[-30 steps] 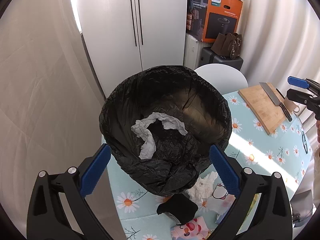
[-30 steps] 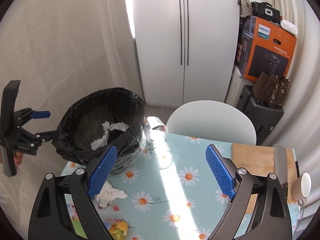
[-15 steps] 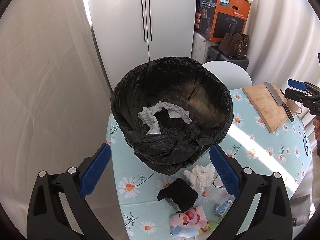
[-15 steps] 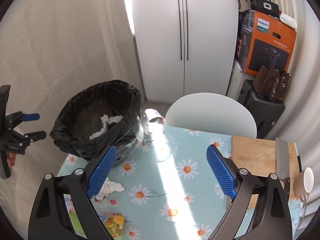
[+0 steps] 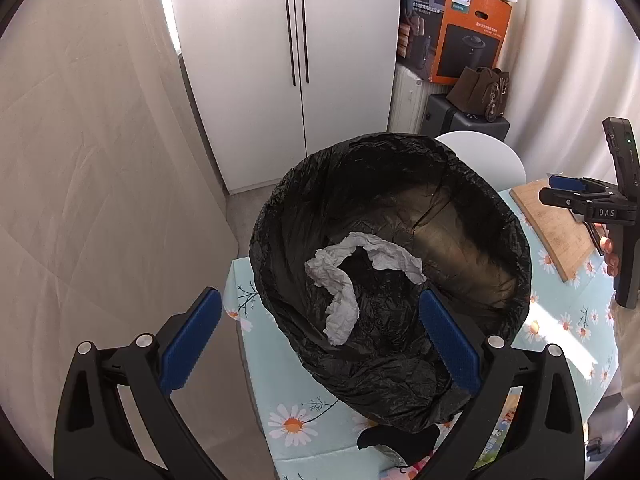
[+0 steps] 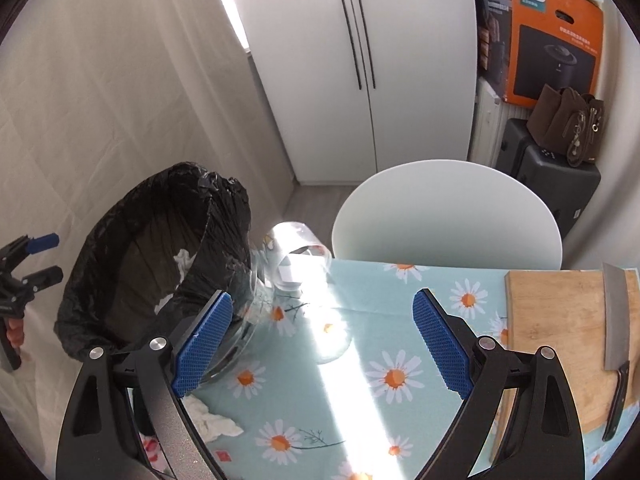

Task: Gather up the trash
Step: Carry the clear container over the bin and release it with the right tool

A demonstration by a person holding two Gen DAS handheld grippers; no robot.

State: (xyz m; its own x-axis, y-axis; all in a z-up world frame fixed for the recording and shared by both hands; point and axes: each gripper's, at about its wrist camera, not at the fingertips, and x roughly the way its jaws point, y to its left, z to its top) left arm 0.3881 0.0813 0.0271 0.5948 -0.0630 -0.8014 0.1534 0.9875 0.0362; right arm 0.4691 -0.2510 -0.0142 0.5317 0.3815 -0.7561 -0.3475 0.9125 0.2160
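Black plastic lines the bin [image 5: 392, 264], which stands on the daisy-cloth bench [image 6: 360, 380] at its left end, and one crumpled tissue [image 5: 340, 276] already lies inside it. More trash waits on the bench close to the bin's base: a wadded tissue [image 6: 212, 420] just in front of the bin, seen low in the right wrist view, and a dark scrap [image 5: 396, 438] with coloured wrappers beside it at the bottom of the left wrist view.

Both tools are empty. The left gripper [image 5: 320, 344] hovers above the bin with its jaws wide apart, the mouth of the bin framed between them. The right gripper [image 6: 322, 338] hangs over the bench to the right of the bin, jaws also spread, nothing between them.

My reading is that the step in hand is reaching for the next piece. To do it well, I would drop the right gripper toward the wadded tissue in front of the bin, straddle the wad with the jaws open, and close on its bulk, not on a loose corner, which could tear or slip. A glass jar [image 6: 296, 256] stands right beside the bin, so the approach should come from the near side, away from it. The board [image 6: 560, 340] and cleaver [image 6: 616, 320], far right of the bin, are out of the way.
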